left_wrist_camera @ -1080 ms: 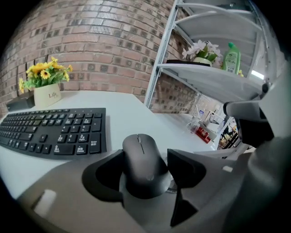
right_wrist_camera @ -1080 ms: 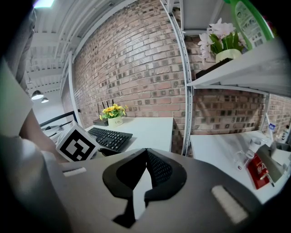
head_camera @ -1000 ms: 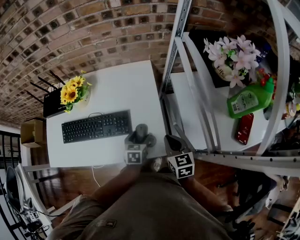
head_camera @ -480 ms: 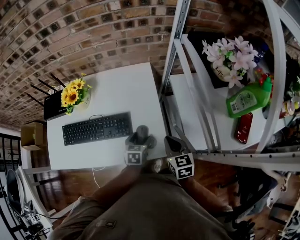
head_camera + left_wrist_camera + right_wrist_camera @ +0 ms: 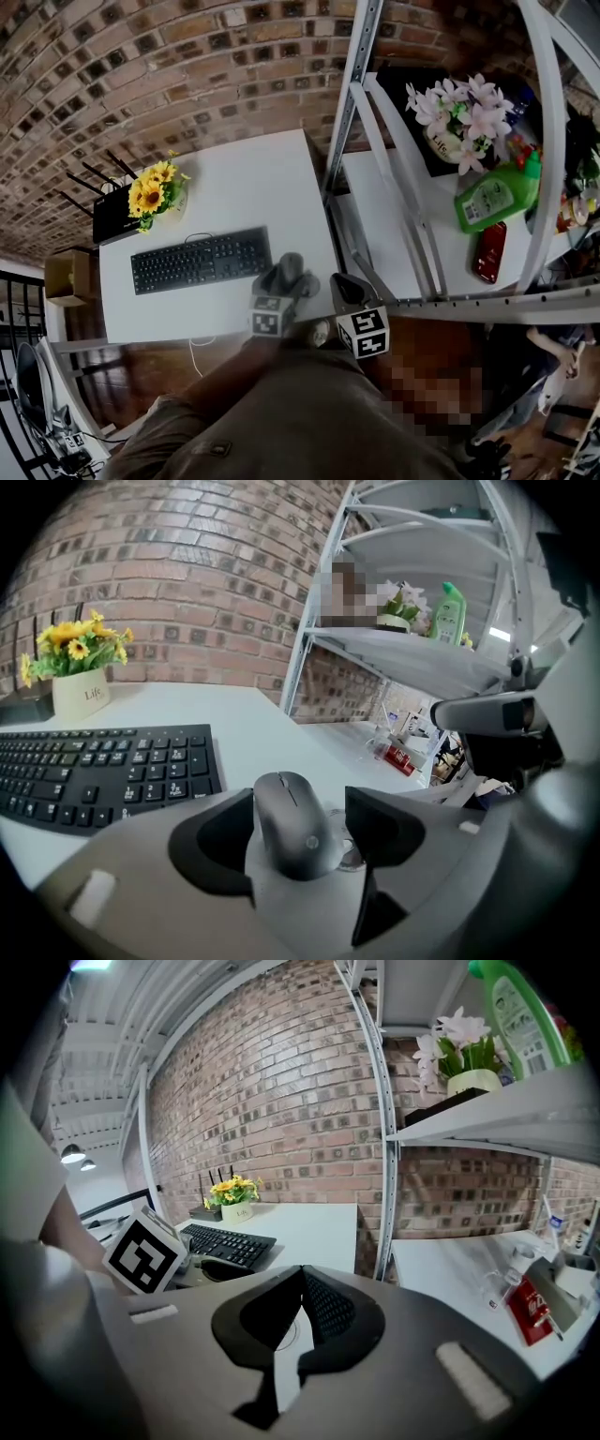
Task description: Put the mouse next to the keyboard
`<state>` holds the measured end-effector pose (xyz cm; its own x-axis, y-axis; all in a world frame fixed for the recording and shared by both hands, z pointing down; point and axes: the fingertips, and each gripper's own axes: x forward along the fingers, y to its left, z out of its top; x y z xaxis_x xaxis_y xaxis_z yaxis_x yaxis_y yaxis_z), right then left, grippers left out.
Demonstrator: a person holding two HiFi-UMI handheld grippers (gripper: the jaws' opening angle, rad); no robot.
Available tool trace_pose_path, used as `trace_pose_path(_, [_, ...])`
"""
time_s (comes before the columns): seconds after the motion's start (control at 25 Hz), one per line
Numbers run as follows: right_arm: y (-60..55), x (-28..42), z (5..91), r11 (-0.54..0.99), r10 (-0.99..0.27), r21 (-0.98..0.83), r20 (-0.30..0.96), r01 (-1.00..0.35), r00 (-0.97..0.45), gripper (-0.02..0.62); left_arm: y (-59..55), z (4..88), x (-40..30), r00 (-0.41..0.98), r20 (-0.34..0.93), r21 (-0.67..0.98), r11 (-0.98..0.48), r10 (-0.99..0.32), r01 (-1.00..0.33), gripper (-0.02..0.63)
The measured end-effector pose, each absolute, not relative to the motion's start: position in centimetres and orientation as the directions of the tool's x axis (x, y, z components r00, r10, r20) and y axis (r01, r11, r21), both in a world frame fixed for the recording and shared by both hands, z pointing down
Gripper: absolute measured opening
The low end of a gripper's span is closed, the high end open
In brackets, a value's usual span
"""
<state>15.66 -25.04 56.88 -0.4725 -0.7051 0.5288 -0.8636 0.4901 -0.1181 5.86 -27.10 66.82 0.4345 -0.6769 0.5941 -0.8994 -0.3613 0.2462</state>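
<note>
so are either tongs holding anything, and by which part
Nothing is clamped. The dark grey oval mouse lies between the left tongs, jaws parted, a gap on its right side; the right tongs are shut, empty.

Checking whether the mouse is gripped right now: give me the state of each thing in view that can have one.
Keyboard: flat on the white table.
Mouse: right way up, just right of the keyboard, not clamped.
Left gripper: open, one jaw on each side of the mouse.
Right gripper: shut, empty.
Green bottle: upright on the shelf.
</note>
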Motion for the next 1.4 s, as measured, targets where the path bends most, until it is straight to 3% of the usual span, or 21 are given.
trace_pose_path(0.24, [-24.9,14.1,56.7,0.481,-0.713,-0.122,0.522,-0.868,-0.468,0.014,-26.4,64.9,4.3,0.477,0.531,0.261,-0.401,-0.7,-0.878,0.282])
trace_pose_path(0.52, [-23.6,11.6,57.0,0.478,-0.71,-0.116,0.533,-0.871,-0.461,0.014,-24.7,61.4,2.5,0.565,0.417,0.316,-0.469,-0.712,-0.825,0.101])
trace_pose_path(0.72, [-21.7,9.5,57.2,0.466,-0.711,-0.119,0.539,-0.877,-0.451,0.014,-22.6,60.5,0.9,0.608,0.369,0.348,-0.503,-0.702,-0.791,0.014])
trace_pose_path(1.0, [-19.5,7.7,57.2,0.45,-0.718,-0.124,0.539,-0.885,-0.44,0.014,-19.6,59.2,-0.4,0.659,0.322,0.358,-0.557,-0.68,-0.749,0.002])
trace_pose_path(1.4, [-16.5,6.5,56.4,0.542,-0.684,-0.128,0.506,-0.831,-0.525,0.014,-15.6,57.2,-1.6,0.602,0.303,0.34,-0.507,-0.739,-0.792,0.002])
